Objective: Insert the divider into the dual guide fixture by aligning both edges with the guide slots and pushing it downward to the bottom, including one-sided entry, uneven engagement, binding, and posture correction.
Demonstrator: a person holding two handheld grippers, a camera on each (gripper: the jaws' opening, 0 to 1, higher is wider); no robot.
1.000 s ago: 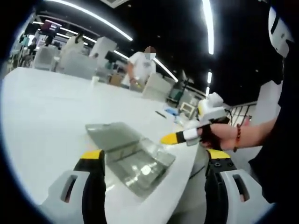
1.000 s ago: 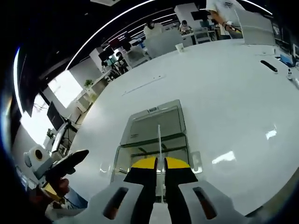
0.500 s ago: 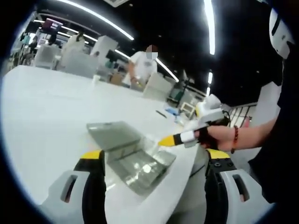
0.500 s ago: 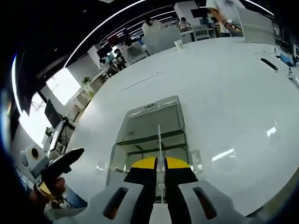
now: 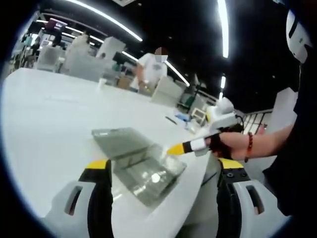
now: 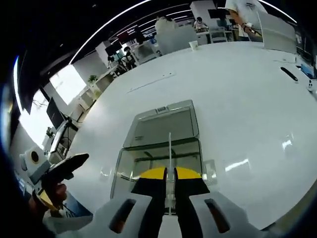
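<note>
A wide white worktop point(image 6: 257, 89) carries a clear, box-like dual guide fixture point(image 6: 161, 141) with its lid laid open flat on the far side; in the left gripper view the same fixture point(image 5: 138, 163) sits close to the worktop's near edge point(image 5: 44, 129). The right gripper point(image 6: 169, 174), seen in its own view from behind, has its yellow-tipped jaws brought nearly together and pinched on the divider point(image 6: 169, 148), a thin clear plate viewed edge-on. The divider's long axis runs straight away from the jaws, along the gripper's line of sight, its far end pointing toward the fixture's open lid and lying over the fixture's open compartment; whether its edges sit in the guide slots cannot be told. In the left gripper view the right gripper point(image 5: 174, 148) enters from the right, held in a person's hand point(image 5: 233, 144), its yellow tip over the fixture's near corner. The left gripper point(image 5: 163, 166) has its jaws spread wide and holds nothing, the fixture lying between and beyond them. In the right gripper view it point(image 6: 74, 162) appears at lower left, well apart from the fixture.
</note>
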